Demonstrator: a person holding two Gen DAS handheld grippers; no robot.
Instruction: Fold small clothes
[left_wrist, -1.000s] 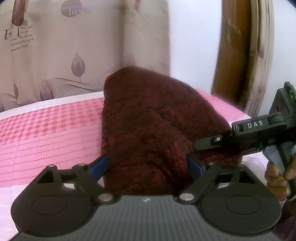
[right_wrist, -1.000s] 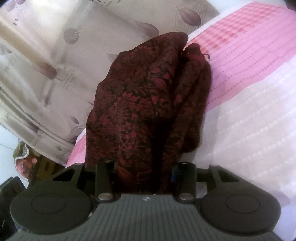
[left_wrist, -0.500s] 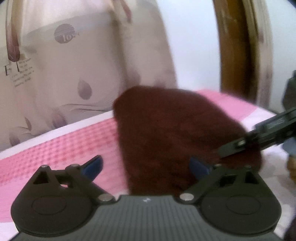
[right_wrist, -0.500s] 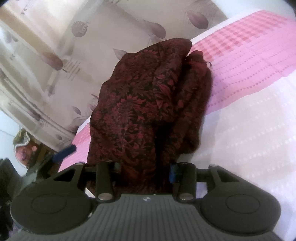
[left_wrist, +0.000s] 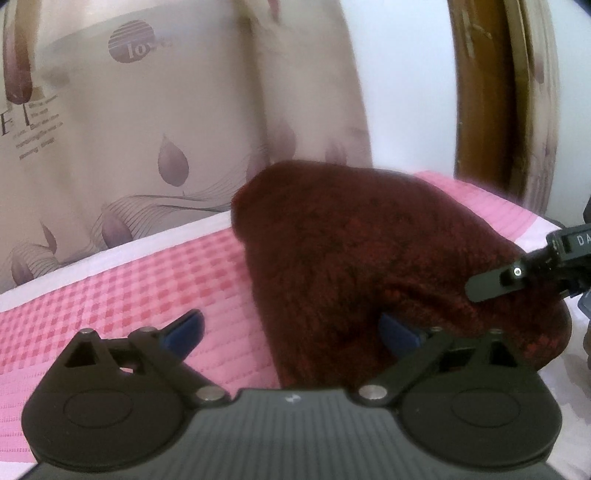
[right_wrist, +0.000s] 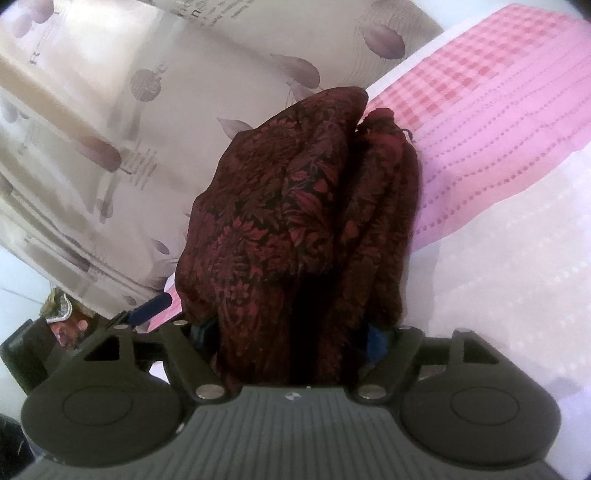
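A dark red leaf-patterned garment (left_wrist: 369, 258) lies as a folded bundle on the pink chequered bedspread (left_wrist: 147, 295). My left gripper (left_wrist: 291, 328) has its jaws opening wide. Its left pad (left_wrist: 184, 328) is out over the bedspread and its right pad (left_wrist: 399, 328) sits at the bundle's near edge. In the right wrist view the garment (right_wrist: 295, 221) rises between the fingers of my right gripper (right_wrist: 291, 332), whose jaws are opening with the cloth loose between them. A right-gripper finger (left_wrist: 495, 284) rests against the bundle's right side. One blue left-gripper fingertip (right_wrist: 151, 306) shows at lower left.
A beige curtain (left_wrist: 147, 129) with a leaf print hangs behind the bed. A brown wooden frame (left_wrist: 498, 92) stands against the white wall at the right. The bedspread turns white (right_wrist: 517, 258) on the near right side.
The left jaws spread wider and drew off the cloth toward the left. The right jaws widened around the bundle. A left fingertip came into the right wrist view.
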